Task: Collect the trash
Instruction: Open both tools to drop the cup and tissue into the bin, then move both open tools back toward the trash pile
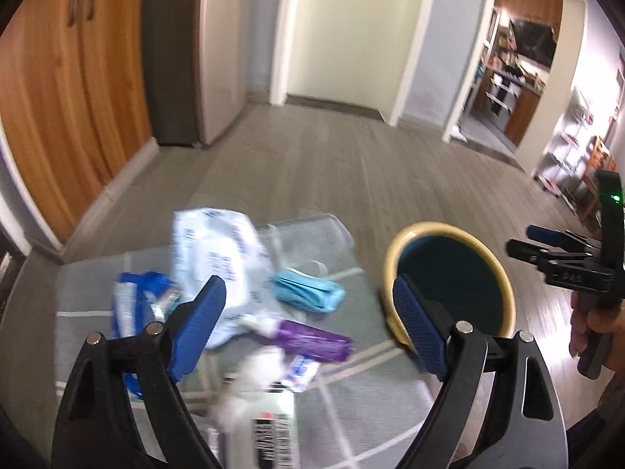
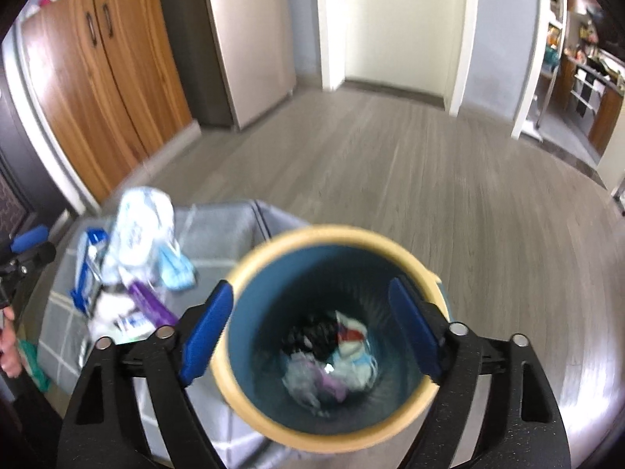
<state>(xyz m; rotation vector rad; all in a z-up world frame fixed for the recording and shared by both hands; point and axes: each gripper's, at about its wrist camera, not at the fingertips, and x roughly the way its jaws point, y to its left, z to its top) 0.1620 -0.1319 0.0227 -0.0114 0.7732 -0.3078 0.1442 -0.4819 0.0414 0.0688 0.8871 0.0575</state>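
left gripper (image 1: 308, 320) and right gripper (image 2: 306, 328) both gape wide, empty. left of the round yellow-rimmed blue bin (image 1: 504, 279), the crumpled white plastic bag (image 1: 218, 250) looks light, soft, slippery; pinch a raised fold.

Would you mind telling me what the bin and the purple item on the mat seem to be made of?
The bin looks like moulded plastic: matte teal ribbed wall, smooth cream rim. The purple item looks like a glossy plastic or foil wrapper with print; blur leaves it uncertain.
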